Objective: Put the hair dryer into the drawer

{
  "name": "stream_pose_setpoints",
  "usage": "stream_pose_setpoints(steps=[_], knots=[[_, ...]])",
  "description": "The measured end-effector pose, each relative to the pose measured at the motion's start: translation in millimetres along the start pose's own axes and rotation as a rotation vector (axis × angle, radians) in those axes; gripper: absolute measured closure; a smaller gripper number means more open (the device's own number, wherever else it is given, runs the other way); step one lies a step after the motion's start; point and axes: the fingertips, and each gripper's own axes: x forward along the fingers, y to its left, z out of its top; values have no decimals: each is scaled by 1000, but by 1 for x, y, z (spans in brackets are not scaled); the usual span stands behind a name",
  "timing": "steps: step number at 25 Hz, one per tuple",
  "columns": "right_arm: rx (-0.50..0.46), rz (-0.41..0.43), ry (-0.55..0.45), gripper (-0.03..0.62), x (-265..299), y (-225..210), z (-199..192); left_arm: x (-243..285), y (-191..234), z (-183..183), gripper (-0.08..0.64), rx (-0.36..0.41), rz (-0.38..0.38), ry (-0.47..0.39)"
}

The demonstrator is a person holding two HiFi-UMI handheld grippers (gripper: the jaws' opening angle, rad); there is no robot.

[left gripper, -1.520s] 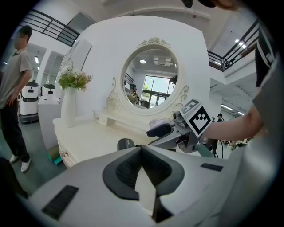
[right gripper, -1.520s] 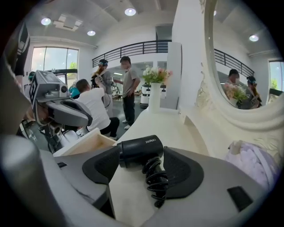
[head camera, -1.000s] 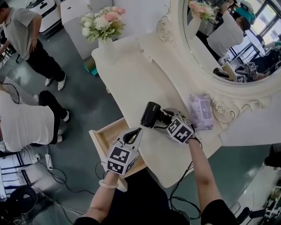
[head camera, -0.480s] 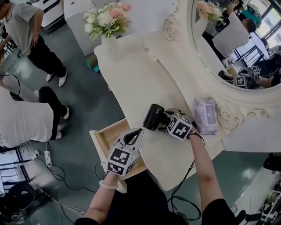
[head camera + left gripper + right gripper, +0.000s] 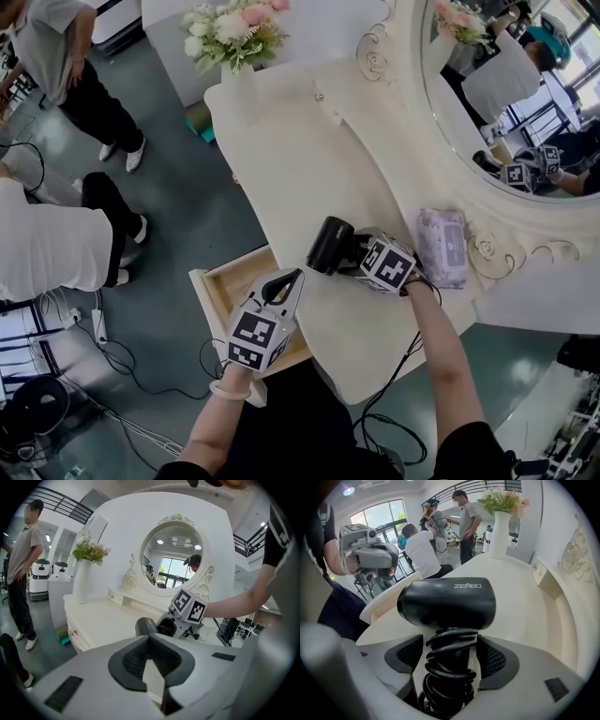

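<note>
Now, right tongs (image 5: 450, 651): spread around the cord-wrapped handle of the hair dryer (image 5: 447, 601); the jaws have just been closing in, and the pads stand just beside the coils with no firm pinch showing
Left tongs (image 5: 149, 638): tips pressed together with nothing between them, held over the open drawer (image 5: 217, 292)
Hair dryer: black, lying on the table (image 5: 291, 159) with its barrel pointing towards the drawer; near it, not in it
Drawer: pulled out at the table's front edge; the wooden inside is bare where it shows
Nearby: a pack of wipes (image 5: 441, 246) just behind the right tongs; a vase of flowers (image 5: 232, 37) at the far end, well apart
Risk 1: the pads meet springy cord loops, not the hard handle, so the dryer could twist or slip out on the lift
Risk 2: a loosened loop could snag on the drawer rim
Risk 3: the left tongs sit over the drawer, in the likely path, so the 2 tongs could knock together unless the left clears
</note>
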Motion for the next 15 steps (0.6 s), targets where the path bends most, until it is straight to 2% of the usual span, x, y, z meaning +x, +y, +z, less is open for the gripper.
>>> stream_pose_setpoints(steps=[3,4,5,15], knots=[[-21,15,-20,265,0,6,3,-2,1,0,555,-2,2,-1],[-21,16,-30,313,1,8,5,-2,0,0,555,-2,0,-2],[-18,17,-41,332,2,10,6,-3,0,0,555,-1,-4,-2],[25,-21,-64,337,-2,7,6,-12,0,-4,554,0,-15,8]])
